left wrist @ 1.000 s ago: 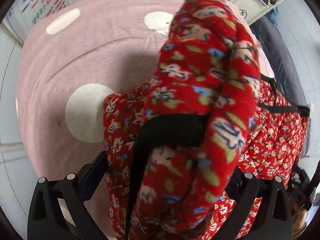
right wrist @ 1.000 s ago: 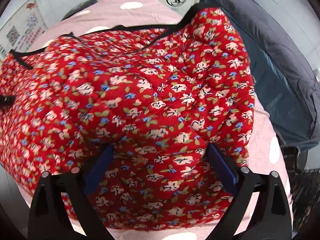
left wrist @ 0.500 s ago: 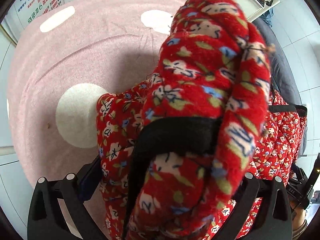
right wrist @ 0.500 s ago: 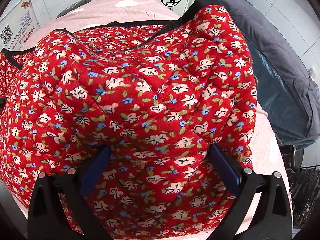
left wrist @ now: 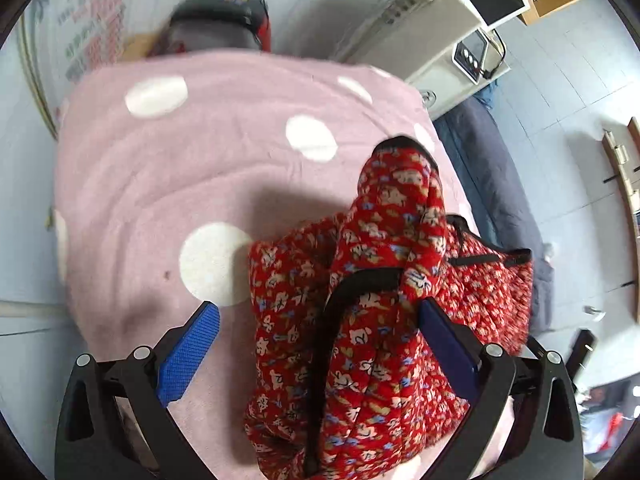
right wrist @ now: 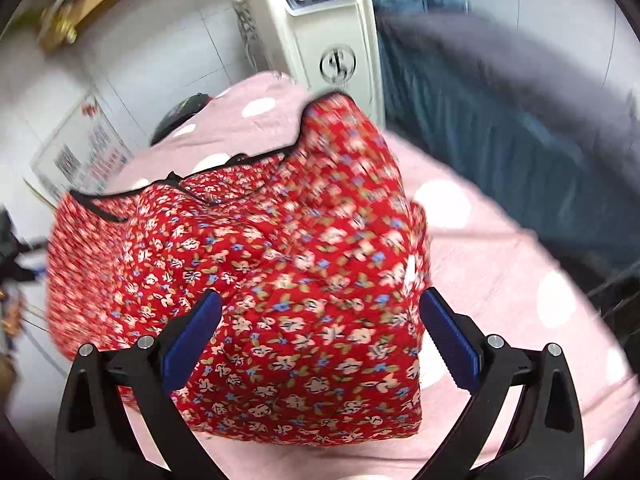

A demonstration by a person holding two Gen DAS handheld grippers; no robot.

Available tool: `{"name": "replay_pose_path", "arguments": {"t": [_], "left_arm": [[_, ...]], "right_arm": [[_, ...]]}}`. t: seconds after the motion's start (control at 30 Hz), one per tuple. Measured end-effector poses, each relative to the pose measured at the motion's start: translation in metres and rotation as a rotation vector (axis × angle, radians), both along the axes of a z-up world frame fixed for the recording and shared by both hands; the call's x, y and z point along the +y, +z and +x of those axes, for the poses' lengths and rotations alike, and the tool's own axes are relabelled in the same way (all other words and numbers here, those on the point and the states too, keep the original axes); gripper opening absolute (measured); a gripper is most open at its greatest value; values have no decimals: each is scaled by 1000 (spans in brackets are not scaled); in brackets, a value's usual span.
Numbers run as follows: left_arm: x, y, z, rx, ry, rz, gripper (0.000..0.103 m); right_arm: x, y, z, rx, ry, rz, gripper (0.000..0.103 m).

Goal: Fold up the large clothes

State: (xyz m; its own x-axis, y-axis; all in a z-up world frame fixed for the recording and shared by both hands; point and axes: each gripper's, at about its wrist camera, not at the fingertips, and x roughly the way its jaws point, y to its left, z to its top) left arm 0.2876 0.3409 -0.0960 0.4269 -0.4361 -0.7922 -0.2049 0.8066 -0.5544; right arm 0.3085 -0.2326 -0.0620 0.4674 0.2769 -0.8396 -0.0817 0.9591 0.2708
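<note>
Looking down along the left gripper (left wrist: 316, 308) and finding its jaws spread wide, pinching nothing: near-left blue pad (left wrist: 188, 352) hanging over bare pink dotted cover (left wrist: 160, 168), near-right pad just touching or brushing cloth, hard to tell which. Seeing the red floral quilted garment (left wrist: 360, 360) heaped between those 2 pads and off to the right, resting on the cover, with a rumpled hump rising toward the far side and a black trim (left wrist: 360, 280) looping across it. Switching to the right gripper (right wrist: 320, 296): jaws spread here too, clamping nothing by the look of it, the garment's thick near edge filling the gap between the pads and the bulk running away left and far. Blurring heavily in this view, so not trusting fine detail. Noting dark grey-blue bedding (right wrist: 500, 140) on the far right and a white appliance (right wrist: 320, 20) beyond the cover. Judging the fold as partway: layers doubled over, but the left end bunched rather than flat. Reading the long axis as running left to right, from 1 gripper to the other, with the left one nearer the untidy hump and the right one nearer the broad folded edge. Expecting the next grab to need the hump end, lying dead ahead and slightly right of the left jaws.
</note>
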Motion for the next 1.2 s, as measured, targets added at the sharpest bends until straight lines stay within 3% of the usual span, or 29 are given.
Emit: {"name": "replay_pose_path", "arguments": {"t": [0.13, 0.2, 0.27, 0.37, 0.57, 0.63, 0.77, 0.83, 1.03, 1.2], "left_arm": [[-21, -36, 21, 52, -108, -109, 97], [-31, -56, 31, 96, -140, -89, 97], [-36, -71, 36, 122, -149, -75, 98], [-34, -93, 42, 145, -117, -172, 98], [-46, -84, 47, 111, -153, -130, 96], [-50, -75, 48, 91, -144, -121, 85], [-53, -52, 45, 34, -112, -151, 63], [-51, -35, 41, -10, -106, -187, 53], [-66, 40, 36, -172, -145, -213, 45], [-45, 109, 20, -314, -83, -148, 44]], "right_arm": [[-28, -46, 28, 183, -24, 147, 97], [-34, -73, 37, 278, -26, 206, 97], [-36, -86, 37, 293, -30, 263, 97], [-37, -95, 39, 287, -41, 297, 98], [-39, -100, 41, 294, -48, 305, 97], [-30, -98, 50, 287, -48, 307, 87], [-20, -74, 46, 270, -28, 307, 51], [-11, -53, 44, 248, 5, 284, 45], [32, 28, 47, 104, 137, 256, 40], [81, 95, 72, -39, 268, 257, 40]]}}
